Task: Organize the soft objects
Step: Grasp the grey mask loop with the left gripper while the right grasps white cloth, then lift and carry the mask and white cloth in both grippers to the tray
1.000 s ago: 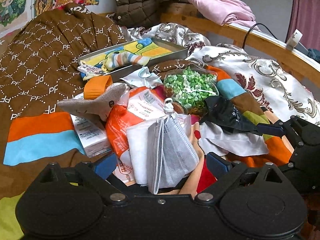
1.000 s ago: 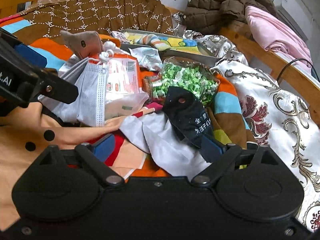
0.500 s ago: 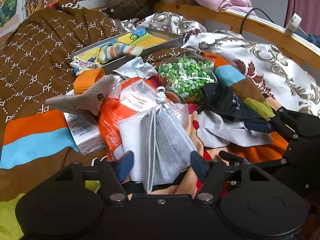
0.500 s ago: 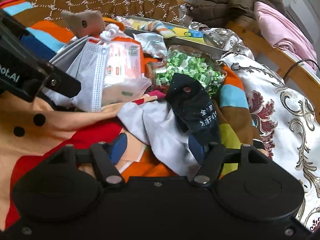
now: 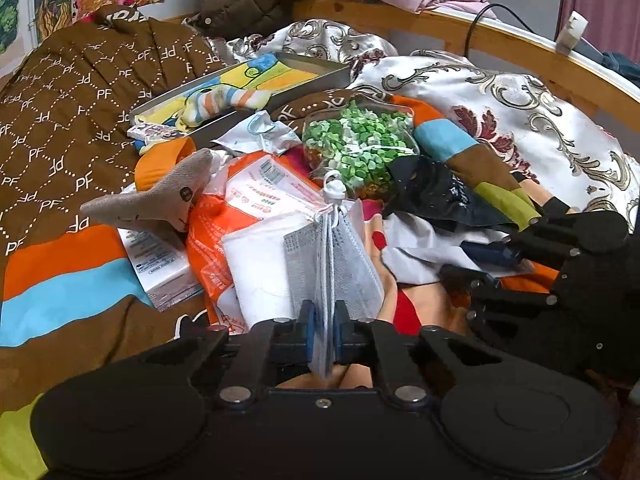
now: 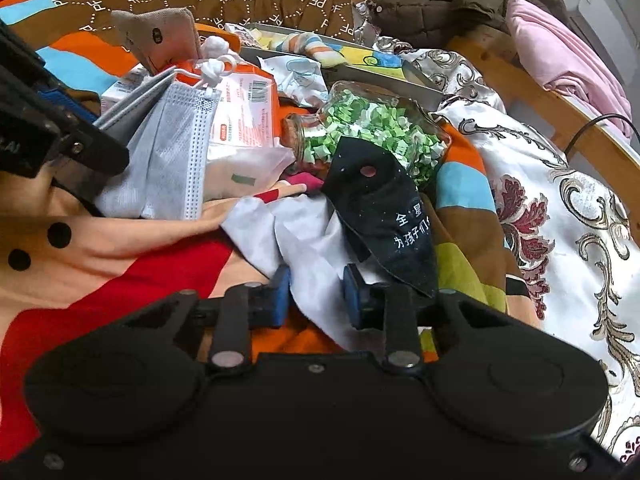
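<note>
Two claws work one heap on the bed [image 5: 72, 128], w/ brown patterned blanket under everything. Biggest soft item near them: peach/red garment [image 6: 120, 264], spread low across the front, under both claws. Next, white cloth [image 6: 304, 236] lying beside it, its crumpled length running away from the right claw [image 6: 316, 300] toward the black cap [image 6: 384, 208], which partly overlaps it. Glass jar of green bits [image 5: 356, 148] sits behind the cap, not soft, prob. to be left alone. Grey toy shark [image 5: 156, 200] and orange packet [image 5: 248, 208] lie off to the left. Smallest: stack of grey face masks [image 5: 332, 264], standing on edge, long axis pointing straight away from the left claw [image 5: 322, 332].

Left claw has just been closing and is now pinching the near edge of the masks, pads pressed on both sides. Right claw has also just been closing; white cloth sits between its pads, but a gap still shows, so whether it truly bites I can't tell.

Key relation: each item lies dead ahead of its own claw, so lifting straight up and back looks the obvious pull; cap may drag along w/ the cloth.
</note>
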`<move>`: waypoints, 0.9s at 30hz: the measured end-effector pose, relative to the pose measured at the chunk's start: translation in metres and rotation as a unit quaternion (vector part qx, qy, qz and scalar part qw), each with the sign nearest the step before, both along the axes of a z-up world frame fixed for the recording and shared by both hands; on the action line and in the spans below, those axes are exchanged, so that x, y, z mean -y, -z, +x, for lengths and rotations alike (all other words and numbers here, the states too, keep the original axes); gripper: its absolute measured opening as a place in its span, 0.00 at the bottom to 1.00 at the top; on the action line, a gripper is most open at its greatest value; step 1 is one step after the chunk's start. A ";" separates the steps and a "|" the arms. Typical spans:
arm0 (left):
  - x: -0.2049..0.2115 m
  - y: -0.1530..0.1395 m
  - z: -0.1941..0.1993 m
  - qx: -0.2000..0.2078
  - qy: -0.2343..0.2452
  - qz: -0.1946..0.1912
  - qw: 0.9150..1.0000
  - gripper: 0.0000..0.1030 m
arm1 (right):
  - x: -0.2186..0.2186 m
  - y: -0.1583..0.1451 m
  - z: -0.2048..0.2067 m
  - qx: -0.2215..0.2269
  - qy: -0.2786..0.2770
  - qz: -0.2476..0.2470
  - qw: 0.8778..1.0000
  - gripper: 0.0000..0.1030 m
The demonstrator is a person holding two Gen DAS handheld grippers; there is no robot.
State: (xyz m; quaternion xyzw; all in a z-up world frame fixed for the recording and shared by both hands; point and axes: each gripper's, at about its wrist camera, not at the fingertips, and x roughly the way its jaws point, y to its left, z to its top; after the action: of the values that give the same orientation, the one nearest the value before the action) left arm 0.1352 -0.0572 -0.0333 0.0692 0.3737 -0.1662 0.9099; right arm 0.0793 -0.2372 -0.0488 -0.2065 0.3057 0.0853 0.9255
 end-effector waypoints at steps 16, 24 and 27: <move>0.001 -0.014 -0.028 0.026 0.052 -0.002 0.998 0.02 | -0.005 -0.023 -0.026 0.056 -0.020 0.037 0.998 0.00; -0.013 -0.030 -0.043 0.034 0.049 -0.024 0.998 0.02 | -0.004 -0.049 -0.054 0.112 -0.042 0.055 0.991 0.00; -0.022 -0.044 -0.044 0.046 0.042 -0.046 0.997 0.02 | -0.001 -0.061 -0.066 0.138 -0.048 0.070 0.987 0.00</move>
State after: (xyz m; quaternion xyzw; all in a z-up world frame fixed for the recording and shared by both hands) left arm 0.0912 -0.0348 0.0103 0.0499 0.3201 -0.2178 0.9206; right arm 0.0136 -0.2363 0.0122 -0.1658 0.1583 0.1219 0.9657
